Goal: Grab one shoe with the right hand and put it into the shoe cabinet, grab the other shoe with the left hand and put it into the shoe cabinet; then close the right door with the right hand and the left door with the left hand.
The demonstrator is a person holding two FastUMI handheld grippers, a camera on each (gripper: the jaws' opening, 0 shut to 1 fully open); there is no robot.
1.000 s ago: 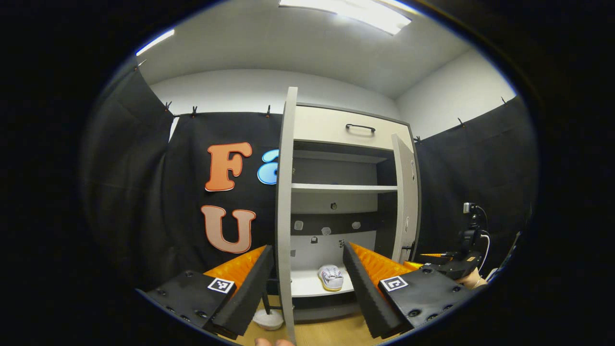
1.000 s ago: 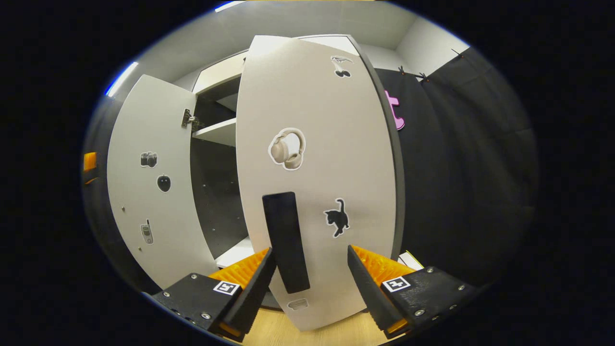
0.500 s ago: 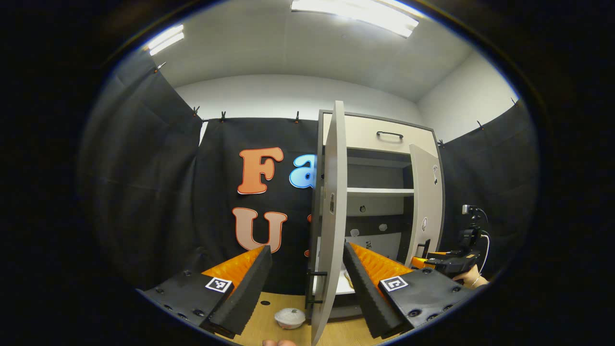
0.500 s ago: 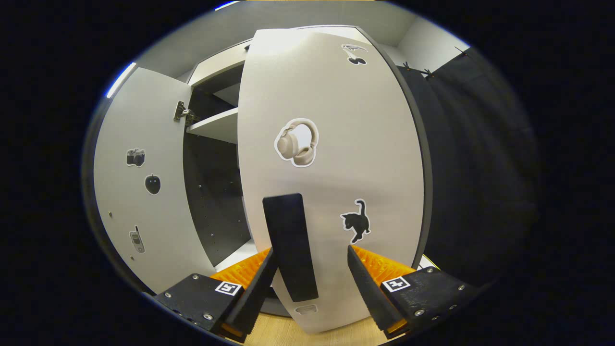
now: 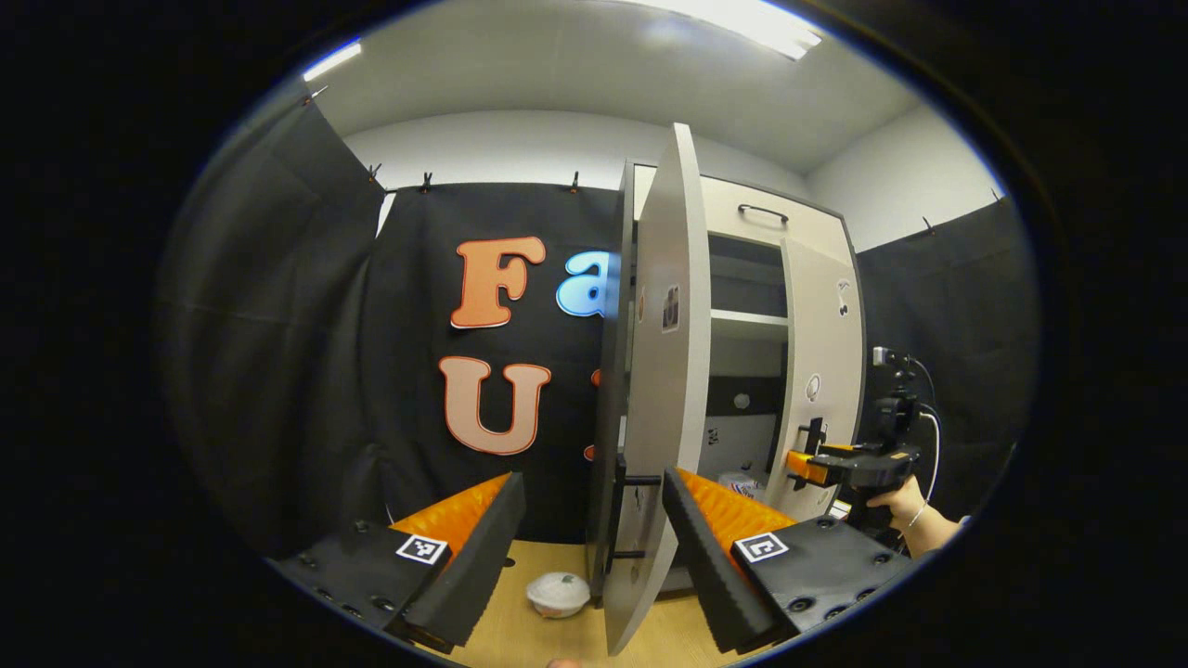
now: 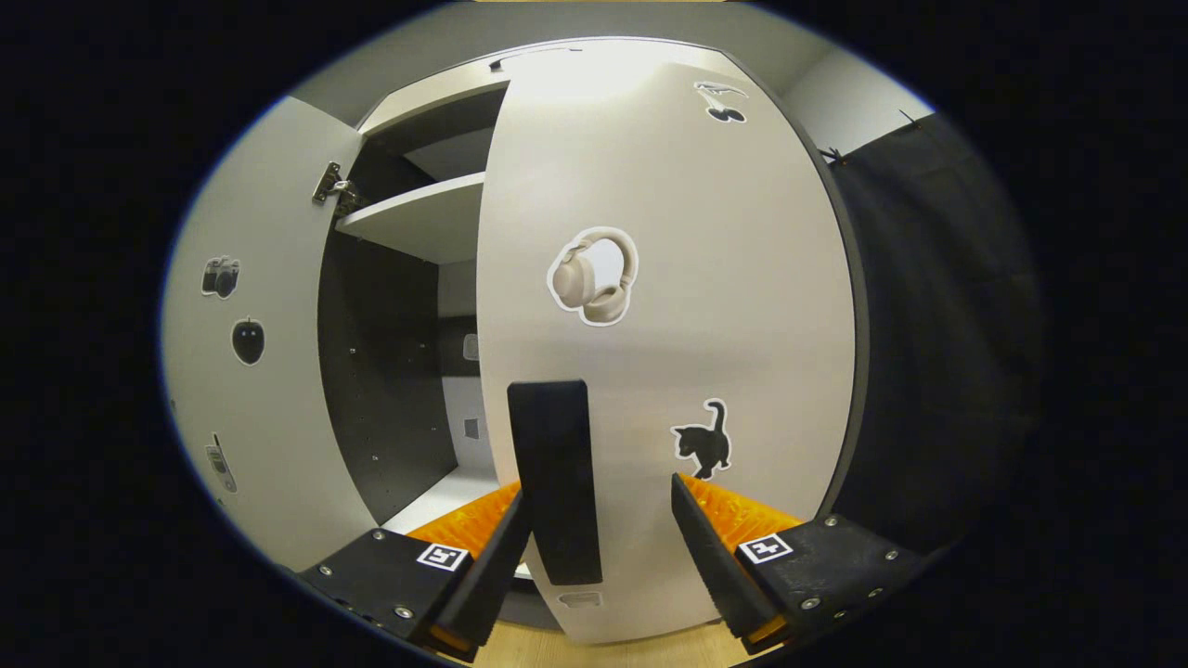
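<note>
The shoe cabinet (image 5: 742,241) stands ahead with both doors partly open. In the left gripper view the left door (image 5: 654,371) shows nearly edge-on between my left gripper's (image 5: 589,557) spread fingers, its black handle (image 5: 624,515) just beyond them. A white shoe (image 5: 742,482) peeks out on the bottom shelf. Farther right, a hand (image 5: 905,506) holds my right gripper (image 5: 840,464) against the right door (image 5: 821,371). In the right gripper view the right door (image 6: 668,278) is close, its black handle (image 6: 555,482) between my right gripper's (image 6: 599,547) open fingers, close to the left finger.
A small white bowl (image 5: 557,594) sits on the wooden floor (image 5: 548,640) by the left door's foot. A drawer with a black handle (image 5: 763,211) tops the cabinet. The left door (image 6: 251,353) and a shelf (image 6: 418,218) show left of the right door. Black cloth hangs on both sides.
The right door has swung further toward shut with my right gripper following it. My left gripper has shifted around the left door, which now hides most of the cabinet's inside.
</note>
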